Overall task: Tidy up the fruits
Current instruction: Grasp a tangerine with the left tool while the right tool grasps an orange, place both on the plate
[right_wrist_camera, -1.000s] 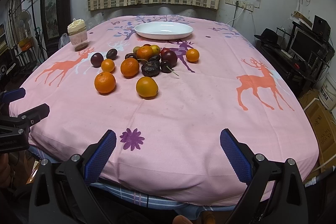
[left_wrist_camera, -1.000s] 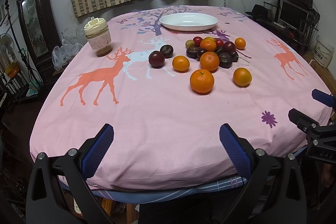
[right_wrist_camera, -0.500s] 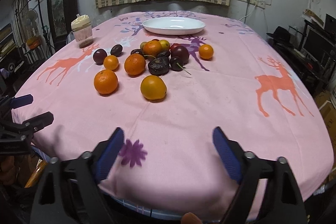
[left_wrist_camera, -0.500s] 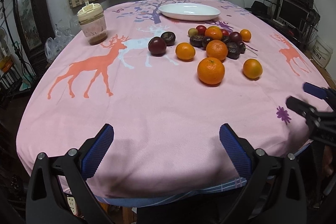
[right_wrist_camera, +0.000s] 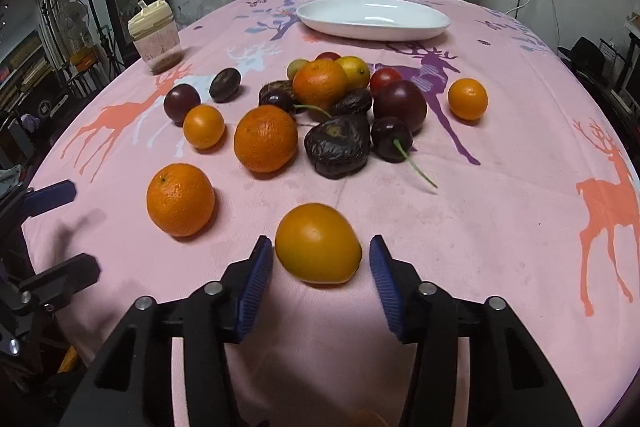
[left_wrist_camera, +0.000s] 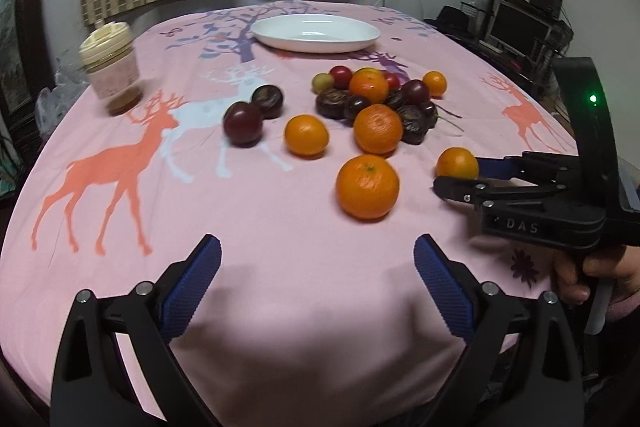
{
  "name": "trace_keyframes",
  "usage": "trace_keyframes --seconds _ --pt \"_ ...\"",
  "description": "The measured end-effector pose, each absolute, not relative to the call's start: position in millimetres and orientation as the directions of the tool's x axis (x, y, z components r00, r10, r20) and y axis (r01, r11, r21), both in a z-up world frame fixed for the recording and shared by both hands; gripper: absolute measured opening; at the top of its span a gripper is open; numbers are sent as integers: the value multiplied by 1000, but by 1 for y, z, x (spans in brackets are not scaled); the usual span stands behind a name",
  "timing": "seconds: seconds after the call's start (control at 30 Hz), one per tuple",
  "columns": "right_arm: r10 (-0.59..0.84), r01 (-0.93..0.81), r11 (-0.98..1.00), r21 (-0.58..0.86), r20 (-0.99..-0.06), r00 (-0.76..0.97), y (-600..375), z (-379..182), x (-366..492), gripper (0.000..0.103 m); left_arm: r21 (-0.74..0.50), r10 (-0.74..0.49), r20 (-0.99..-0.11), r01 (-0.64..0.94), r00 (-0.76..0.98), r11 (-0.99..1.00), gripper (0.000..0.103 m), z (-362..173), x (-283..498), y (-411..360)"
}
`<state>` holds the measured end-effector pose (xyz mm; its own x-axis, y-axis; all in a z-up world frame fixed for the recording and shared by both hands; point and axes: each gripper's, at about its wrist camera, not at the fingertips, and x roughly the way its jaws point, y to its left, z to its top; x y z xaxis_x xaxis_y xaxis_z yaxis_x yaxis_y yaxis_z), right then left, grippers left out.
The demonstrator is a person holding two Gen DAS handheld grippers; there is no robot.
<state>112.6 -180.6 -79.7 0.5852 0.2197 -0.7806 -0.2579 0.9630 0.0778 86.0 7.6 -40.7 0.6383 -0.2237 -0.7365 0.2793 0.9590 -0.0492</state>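
Observation:
A pile of oranges, dark plums, cherries and small tomatoes (right_wrist_camera: 340,99) lies mid-table on the pink deer cloth. A white oval plate (right_wrist_camera: 376,17) stands empty behind it. My right gripper (right_wrist_camera: 320,259) is open with its blue pads on either side of a smooth orange fruit (right_wrist_camera: 318,243), not touching it; it also shows in the left wrist view (left_wrist_camera: 460,173) beside that fruit (left_wrist_camera: 456,163). My left gripper (left_wrist_camera: 316,259) is open and empty over bare cloth, short of a large orange (left_wrist_camera: 367,186).
A lidded plastic jar (left_wrist_camera: 110,71) stands at the left of the table. Loose plums (left_wrist_camera: 243,123) and a small orange (left_wrist_camera: 306,135) lie left of the pile. The table's front edge is just below both grippers. Shelves and electronics stand at the right.
Both grippers have moved forward over the table. The right gripper has narrowed and come around the nearest orange fruit. The fruits have not moved.

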Motion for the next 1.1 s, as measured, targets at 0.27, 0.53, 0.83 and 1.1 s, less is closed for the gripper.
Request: trace_keyframes --seconds 0.27,0.53,0.83,1.1 --pt "266 -255 957 135 -759 594 -196 -66 109 39 -97 -292 -784 356 548 929 66 -57 129 -19" --pt "319 -259 946 196 -713 624 -219 -30 145 40 -139 -355 -817 441 455 887 44 -63 150 -26" --pt "282 -227 958 174 -705 651 -210 -5 328 40 -148 -436 -721 494 539 857 44 24 271 -9" --pt "220 -133 975 175 -804 552 -207 -45 458 40 -168 -353 -804 387 478 907 44 -2 468 -33"
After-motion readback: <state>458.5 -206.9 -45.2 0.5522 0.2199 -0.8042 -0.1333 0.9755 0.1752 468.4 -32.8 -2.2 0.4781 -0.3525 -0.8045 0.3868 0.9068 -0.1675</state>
